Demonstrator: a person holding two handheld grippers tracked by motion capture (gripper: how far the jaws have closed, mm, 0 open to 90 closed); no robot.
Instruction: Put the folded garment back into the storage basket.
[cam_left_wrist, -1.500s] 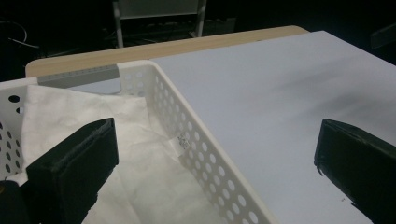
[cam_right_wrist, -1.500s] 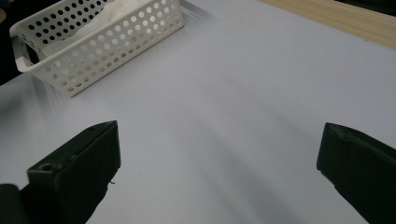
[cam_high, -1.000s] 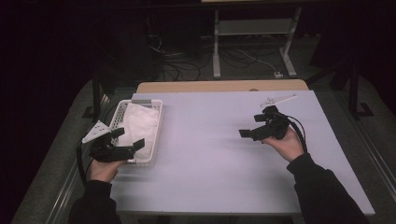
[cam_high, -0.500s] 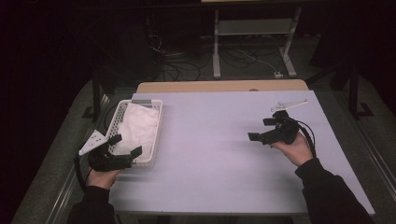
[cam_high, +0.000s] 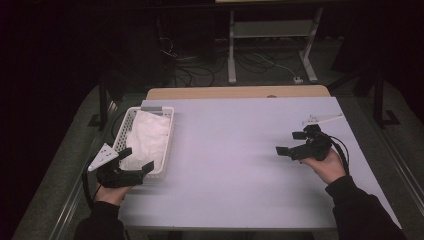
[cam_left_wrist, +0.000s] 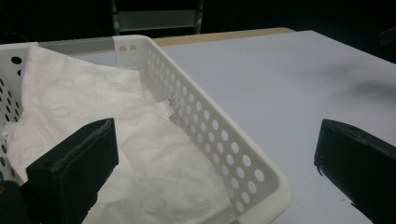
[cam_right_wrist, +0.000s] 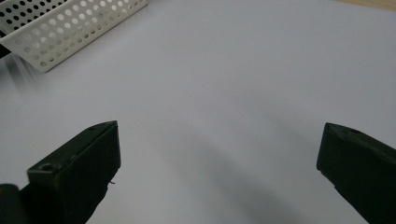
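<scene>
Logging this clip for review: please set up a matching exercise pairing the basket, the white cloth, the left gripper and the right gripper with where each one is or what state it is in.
Things:
1. white basket
2. white cloth
3. left gripper
4. right gripper

Places or states:
A. open, held over bare table at the right side
B. lying crumpled inside the perforated container
C. open, at the basket's near end, one jaw over the cloth
D. standing at the table's left edge

Pairs: 1-D, 2-B, 3-C, 4-A
</scene>
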